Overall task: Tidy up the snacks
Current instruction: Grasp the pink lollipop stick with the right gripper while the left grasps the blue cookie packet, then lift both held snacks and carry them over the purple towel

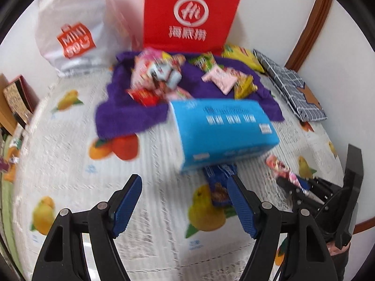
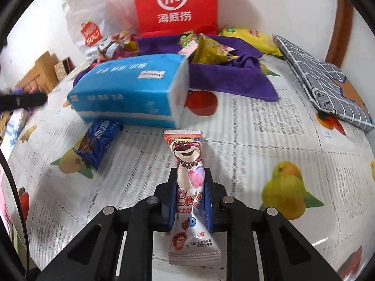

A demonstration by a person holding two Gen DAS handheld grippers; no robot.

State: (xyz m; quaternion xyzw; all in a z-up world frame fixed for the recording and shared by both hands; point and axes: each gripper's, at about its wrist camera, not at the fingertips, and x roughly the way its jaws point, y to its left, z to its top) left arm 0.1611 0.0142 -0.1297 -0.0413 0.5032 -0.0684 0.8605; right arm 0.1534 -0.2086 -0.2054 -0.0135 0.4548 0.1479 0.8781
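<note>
the right gripper [image 2: 190, 175] is clenched on a long pink bear snack packet [image 2: 188, 164], which stands out forward between the two blue pads. the packet's front end points toward the blue tissue pack [image 2: 131, 89], the landmark here, and stops just before its near side without touching it. in the left wrist view the same packet [image 1: 281, 167] is seen to the right of the tissue pack, held in the right gripper [image 1: 302, 185].

the left gripper [image 1: 185, 199] is released, its fingers [image 1: 127, 201] wide apart above the fruit-pattern tablecloth [image 1: 70, 164], and nothing is between them. it hovers in front of the tissue pack [image 1: 225, 131].

a dark blue snack packet [image 2: 98, 142] lies on the cloth, with one end touching or going under the near left corner of the tissue pack.

behind the tissue pack a purple cloth [image 2: 225, 79] is spread, and many small snacks [image 1: 159, 79] lie on it in a loose heap. a yellow chip bag [image 2: 250, 38] lies at the far right edge of this cloth. further behind stands a red paper bag [image 2: 174, 4], and left of it a white shopping bag [image 1: 75, 28]. to the right of the tissue pack, well apart, lies a grey checked pouch [image 2: 323, 79].
</note>
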